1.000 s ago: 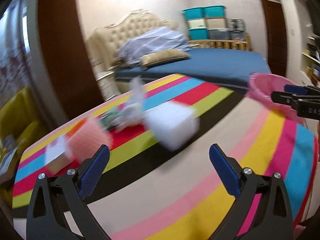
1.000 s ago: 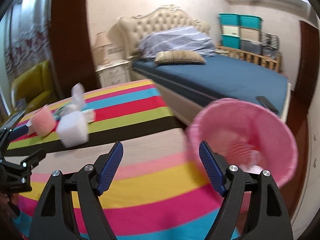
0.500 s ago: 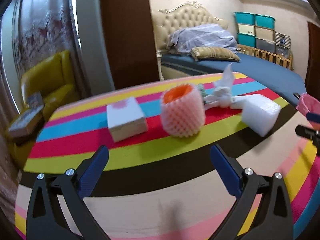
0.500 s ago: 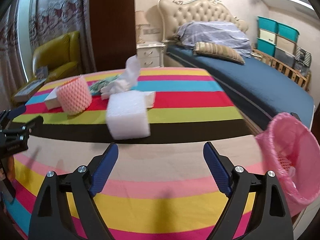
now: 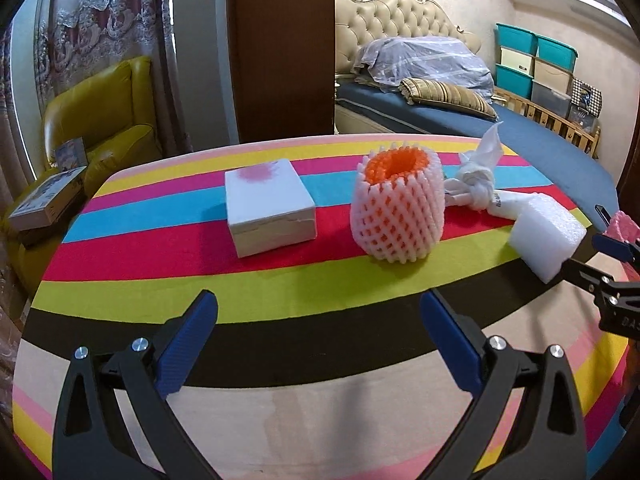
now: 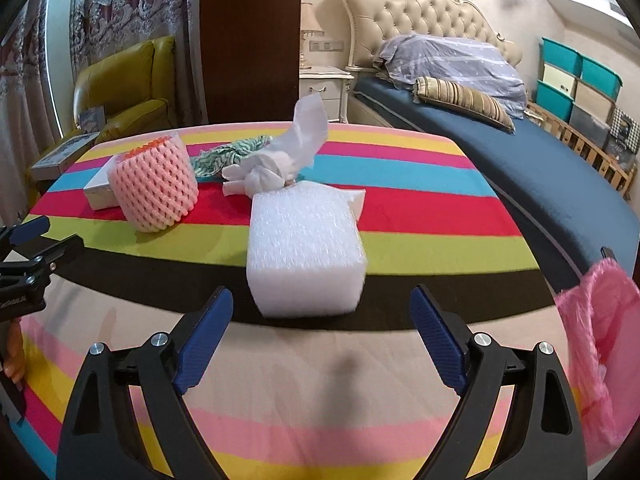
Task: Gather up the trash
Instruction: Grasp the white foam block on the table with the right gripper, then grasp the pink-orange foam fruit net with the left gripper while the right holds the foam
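On the striped table [image 5: 280,292] lie a white box [image 5: 268,212], a pink foam fruit net [image 5: 398,208], crumpled white tissue [image 5: 478,176] and a white foam block [image 5: 546,236]. My left gripper [image 5: 318,344] is open and empty, short of the box and net. My right gripper [image 6: 320,332] is open and empty, right in front of the foam block [image 6: 306,252]. The net [image 6: 154,188], the tissue [image 6: 276,160] and a green patterned wrapper [image 6: 228,154] lie behind it. The pink trash bin [image 6: 600,344] hangs at the table's right edge.
A yellow armchair [image 5: 100,120] with books stands left of the table. A blue bed [image 6: 520,168] runs along the right, with storage boxes [image 6: 576,80] behind. A dark wooden door [image 5: 280,48] stands beyond the table's far edge.
Both grippers have swung left, away from the pink bin toward the trash on the table. The foam block now sits centred just ahead of my right gripper. Both stay open.
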Demonstrator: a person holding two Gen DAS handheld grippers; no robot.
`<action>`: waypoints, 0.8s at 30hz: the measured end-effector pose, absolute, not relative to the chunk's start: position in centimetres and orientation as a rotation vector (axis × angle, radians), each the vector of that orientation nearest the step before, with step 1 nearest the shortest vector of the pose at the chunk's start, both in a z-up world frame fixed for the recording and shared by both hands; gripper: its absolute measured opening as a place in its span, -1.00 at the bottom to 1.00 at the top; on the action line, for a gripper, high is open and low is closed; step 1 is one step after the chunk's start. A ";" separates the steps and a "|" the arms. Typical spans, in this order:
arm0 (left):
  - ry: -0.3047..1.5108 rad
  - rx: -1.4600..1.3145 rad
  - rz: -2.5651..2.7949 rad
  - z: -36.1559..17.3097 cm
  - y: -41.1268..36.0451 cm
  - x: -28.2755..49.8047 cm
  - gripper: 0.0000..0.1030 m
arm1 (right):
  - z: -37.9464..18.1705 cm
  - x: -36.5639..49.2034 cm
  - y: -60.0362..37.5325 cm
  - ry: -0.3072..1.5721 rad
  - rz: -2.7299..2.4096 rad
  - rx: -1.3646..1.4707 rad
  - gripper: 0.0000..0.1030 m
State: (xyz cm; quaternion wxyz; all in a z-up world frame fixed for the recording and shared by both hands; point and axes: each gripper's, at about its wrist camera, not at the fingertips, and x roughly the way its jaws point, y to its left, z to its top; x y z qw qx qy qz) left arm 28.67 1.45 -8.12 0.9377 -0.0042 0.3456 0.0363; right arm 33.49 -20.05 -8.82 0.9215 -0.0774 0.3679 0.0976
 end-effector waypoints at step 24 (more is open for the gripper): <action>0.688 0.049 0.097 -7.9 0.5 28.5 0.90 | -8.7 35.1 -19.4 0.723 0.248 -0.130 0.16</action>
